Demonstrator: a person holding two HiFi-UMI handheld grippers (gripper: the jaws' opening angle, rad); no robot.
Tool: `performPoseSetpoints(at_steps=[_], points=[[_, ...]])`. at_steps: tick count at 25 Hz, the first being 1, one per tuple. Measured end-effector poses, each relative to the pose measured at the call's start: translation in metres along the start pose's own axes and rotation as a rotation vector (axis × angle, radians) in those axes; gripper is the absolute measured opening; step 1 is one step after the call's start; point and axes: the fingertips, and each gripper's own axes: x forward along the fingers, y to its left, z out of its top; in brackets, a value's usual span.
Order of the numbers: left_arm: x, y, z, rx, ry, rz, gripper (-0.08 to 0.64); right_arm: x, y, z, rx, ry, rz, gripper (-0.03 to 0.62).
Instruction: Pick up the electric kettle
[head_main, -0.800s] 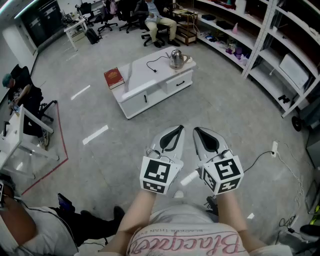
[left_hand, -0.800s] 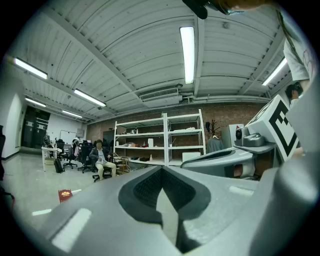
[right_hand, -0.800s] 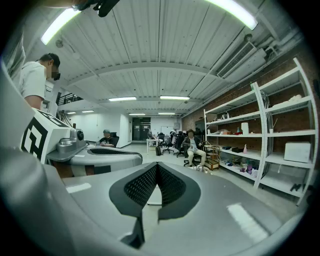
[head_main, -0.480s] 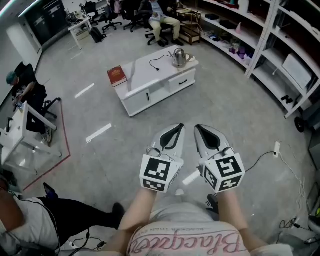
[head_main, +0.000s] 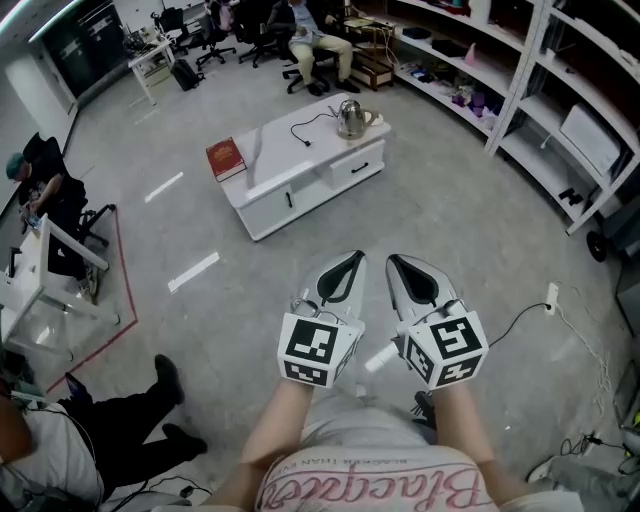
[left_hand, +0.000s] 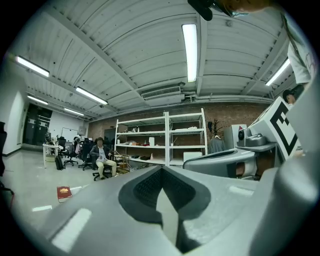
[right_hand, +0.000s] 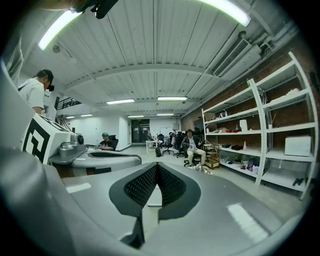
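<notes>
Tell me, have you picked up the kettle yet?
Not yet. Done: nothing so far; the kettle sits on the white table, far across the floor. In hand: nothing; the left gripper and right gripper are both shut and empty, close to the person's body. Left: walk over, open a gripper, close it on the kettle, probably at its handle, and lift.

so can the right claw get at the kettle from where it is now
Probably not yet. The kettle stands on the white table, across open floor from the right claw, held near the body with jaws together. Nothing blocks the way; it is simply too far.
</notes>
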Motion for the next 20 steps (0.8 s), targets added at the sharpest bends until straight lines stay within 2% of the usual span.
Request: performPoseSetpoints(at_steps=[6, 10, 20], points=[[0.034, 0.03, -0.003, -0.014, -0.004, -0.004, 0.0, 0.035, -0.022, -0.001, 0.015, 0.016, -0.012, 0.023], [0.063, 0.06, -0.004, -0.038, -0.008, 0.005, 0.0, 0.069, -0.04, 0.0, 0.008, 0.03, -0.011, 0.023], [0.14, 0.137, 0.009, -0.04, -0.023, 0.002, 0.0, 0.165, -0.084, 0.021, 0.018, 0.045, -0.01, 0.023]])
